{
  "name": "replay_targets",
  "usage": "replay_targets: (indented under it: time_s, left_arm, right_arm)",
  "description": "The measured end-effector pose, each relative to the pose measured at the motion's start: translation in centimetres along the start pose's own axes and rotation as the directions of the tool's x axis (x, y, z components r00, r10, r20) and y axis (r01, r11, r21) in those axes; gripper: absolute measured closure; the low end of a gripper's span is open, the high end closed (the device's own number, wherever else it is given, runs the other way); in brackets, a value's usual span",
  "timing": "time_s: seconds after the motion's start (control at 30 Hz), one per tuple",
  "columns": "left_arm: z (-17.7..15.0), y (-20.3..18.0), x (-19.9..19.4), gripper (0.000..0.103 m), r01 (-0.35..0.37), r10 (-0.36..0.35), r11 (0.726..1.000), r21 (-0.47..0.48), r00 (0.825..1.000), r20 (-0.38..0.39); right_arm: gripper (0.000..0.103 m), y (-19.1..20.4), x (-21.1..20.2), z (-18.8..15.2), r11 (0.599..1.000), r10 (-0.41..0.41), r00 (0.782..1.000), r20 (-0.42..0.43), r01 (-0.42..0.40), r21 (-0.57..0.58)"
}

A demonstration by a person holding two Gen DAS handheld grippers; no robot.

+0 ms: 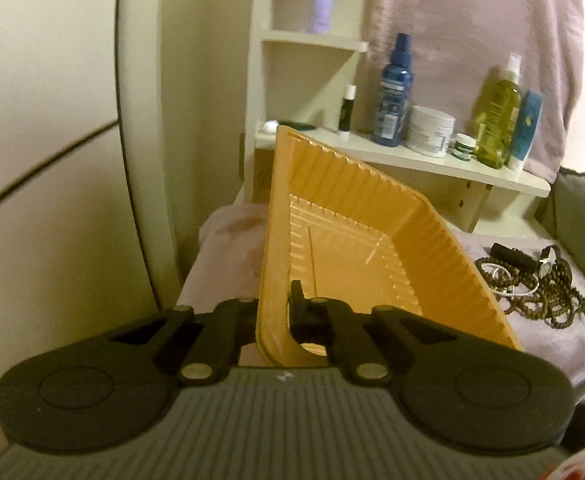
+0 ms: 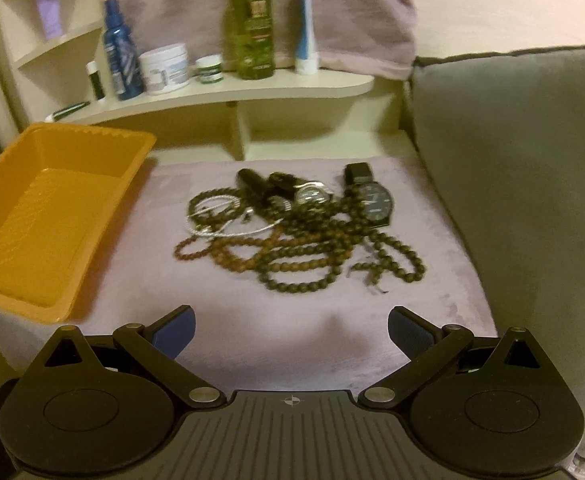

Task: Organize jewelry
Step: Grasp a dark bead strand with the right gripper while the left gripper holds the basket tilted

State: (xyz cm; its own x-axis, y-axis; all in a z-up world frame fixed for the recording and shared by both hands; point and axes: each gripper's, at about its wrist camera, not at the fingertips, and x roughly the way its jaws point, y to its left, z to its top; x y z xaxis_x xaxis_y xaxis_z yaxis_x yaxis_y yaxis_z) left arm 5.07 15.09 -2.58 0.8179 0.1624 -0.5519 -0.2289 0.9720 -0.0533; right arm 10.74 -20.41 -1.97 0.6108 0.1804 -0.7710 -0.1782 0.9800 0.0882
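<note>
Left wrist cam: my left tool [image 1: 280, 312] is clamped on the near rim of the orange tray [image 1: 344, 236], which sits tilted. Right wrist cam: my right tool [image 2: 291, 330] hangs wide open and empty, jewelry pile [image 2: 292, 228] ahead on the lilac cloth [image 2: 292, 340], tray off to its left.

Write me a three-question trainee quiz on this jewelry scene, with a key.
1. True or false: the orange tray already holds jewelry.
2. What does the left hand-held gripper grip?
A. bead strings
B. tray rim
C. watch
3. Fill in: the right hand-held gripper is ____.

Key:
1. False; the bead strings and watch lie on the cloth.
2. B.
3. Open, holding nothing.
</note>
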Motion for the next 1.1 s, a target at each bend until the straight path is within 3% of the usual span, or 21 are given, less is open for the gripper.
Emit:
replay_targets:
  time_s: [0.2, 0.27, 0.4, 0.53, 0.67, 0.87, 1.1]
  left_arm:
    - [1.0, -2.3, -0.7, 0.099, -0.036, 0.034, 0.994, 0.105, 0.999, 0.022]
    - [1.3, -3.1, -0.8, 0.099, -0.054, 0.051, 0.990, 0.127, 0.998, 0.023]
    - [1.6, -4.4, -1.1, 0.099, -0.077, 0.074, 0.984, 0.161, 0.997, 0.024]
    - [2.0, -5.3, -1.1, 0.099, -0.090, 0.089, 0.981, 0.174, 0.996, 0.016]
    - [2.3, -6.0, -1.0, 0.099, -0.096, 0.098, 0.978, 0.184, 0.995, 0.001]
    - [2.6, -6.5, -0.8, 0.099, -0.105, 0.109, 0.976, 0.190, 0.994, -0.014]
    - [2.7, -6.6, -0.6, 0.099, -0.112, 0.118, 0.975, 0.190, 0.993, -0.024]
  right_arm:
    - [0.004, -2.6, 0.5, 0.1, 0.999, -0.047, 0.997, 0.058, 0.046, 0.017]
    - [0.020, -3.6, 1.1, 0.2, 0.998, -0.054, 0.997, 0.059, 0.053, 0.024]
    - [0.033, -5.7, 2.5, 0.1, 0.997, -0.069, 0.996, 0.052, 0.067, 0.040]
    - [0.057, -7.1, 3.6, 0.6, 0.998, -0.067, 0.996, 0.060, 0.067, 0.002]
    - [0.069, -7.9, 4.8, 1.6, 0.997, -0.039, 0.997, 0.061, 0.043, -0.064]
    - [0.082, -7.9, 7.0, 3.0, 0.981, 0.004, 0.999, 0.033, 0.002, -0.196]
    - [0.083, -6.6, 8.8, 3.0, 0.937, 0.029, 0.999, -0.034, -0.039, -0.348]
